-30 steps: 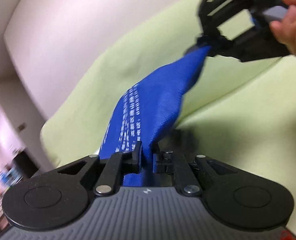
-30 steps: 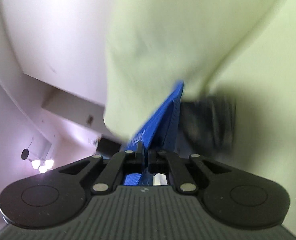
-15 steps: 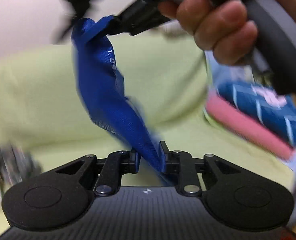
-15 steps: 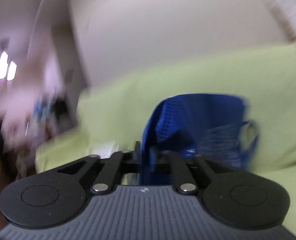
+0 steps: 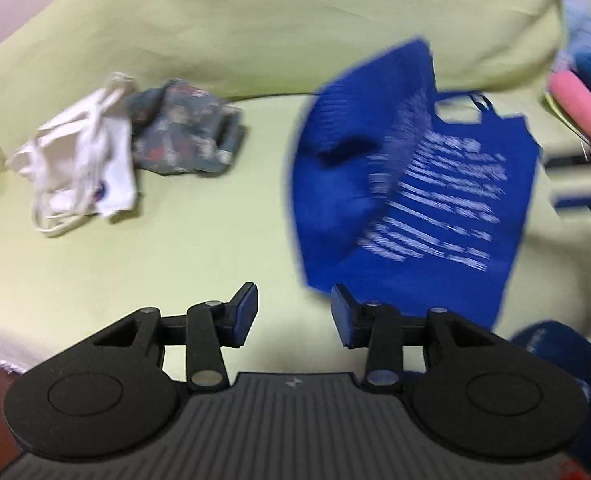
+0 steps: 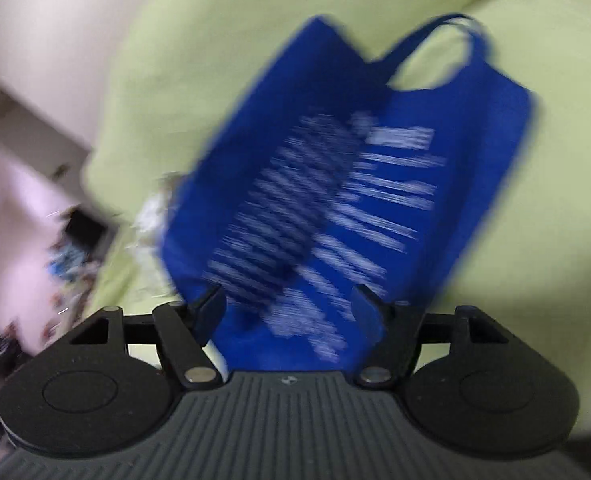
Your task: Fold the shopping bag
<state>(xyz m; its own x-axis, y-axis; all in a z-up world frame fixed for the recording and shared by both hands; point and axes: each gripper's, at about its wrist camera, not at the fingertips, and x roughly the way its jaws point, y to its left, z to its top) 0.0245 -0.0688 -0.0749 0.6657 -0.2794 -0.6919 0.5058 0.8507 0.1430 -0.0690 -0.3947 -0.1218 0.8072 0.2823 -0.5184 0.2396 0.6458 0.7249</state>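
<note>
My left fingers and right fingers are opening and hold nothing. The bag lies at 1 o'clock from the left ones, straight at 12 from the right, its handle at the far end.

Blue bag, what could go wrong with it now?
1. Both tongs are opening and neither grips the blue bag, so it may settle crumpled, one side already flopped over.
2. Its handle sticks out loose and could get caught in a fold.
3. It lies near the sofa's front edge, so it might slide off.
</note>
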